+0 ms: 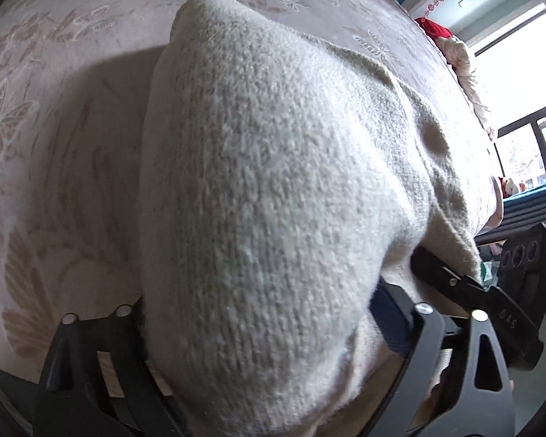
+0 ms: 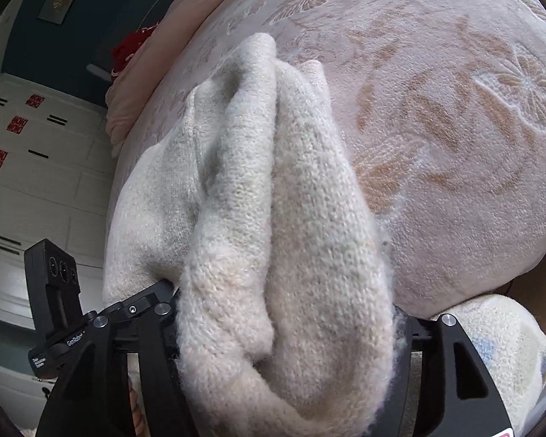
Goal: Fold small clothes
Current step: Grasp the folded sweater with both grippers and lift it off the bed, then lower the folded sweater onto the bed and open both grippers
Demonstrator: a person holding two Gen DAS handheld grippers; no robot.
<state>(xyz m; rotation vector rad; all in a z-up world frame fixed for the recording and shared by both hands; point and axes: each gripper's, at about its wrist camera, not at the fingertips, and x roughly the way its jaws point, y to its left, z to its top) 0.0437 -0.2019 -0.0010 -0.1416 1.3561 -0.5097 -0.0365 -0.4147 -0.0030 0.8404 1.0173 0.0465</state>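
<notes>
A cream knitted garment (image 1: 273, 182) is bunched between the fingers of my left gripper (image 1: 258, 327) and drapes forward onto the bed. In the right wrist view the same cream knit (image 2: 280, 218) is gathered in thick folds between the fingers of my right gripper (image 2: 284, 331). Both grippers are shut on the garment near its close edge. The fingertips are hidden under the fabric. The other gripper's body shows at the right edge of the left wrist view (image 1: 520, 284) and at the left of the right wrist view (image 2: 54, 291).
A pink bedspread with a butterfly and flower pattern (image 1: 72, 73) (image 2: 455, 127) lies under the garment. A pink pillow and a red item (image 1: 436, 32) sit at the bed's far side. White drawers (image 2: 29, 182) stand beside the bed. Another cream cloth (image 2: 509, 346) lies at the lower right.
</notes>
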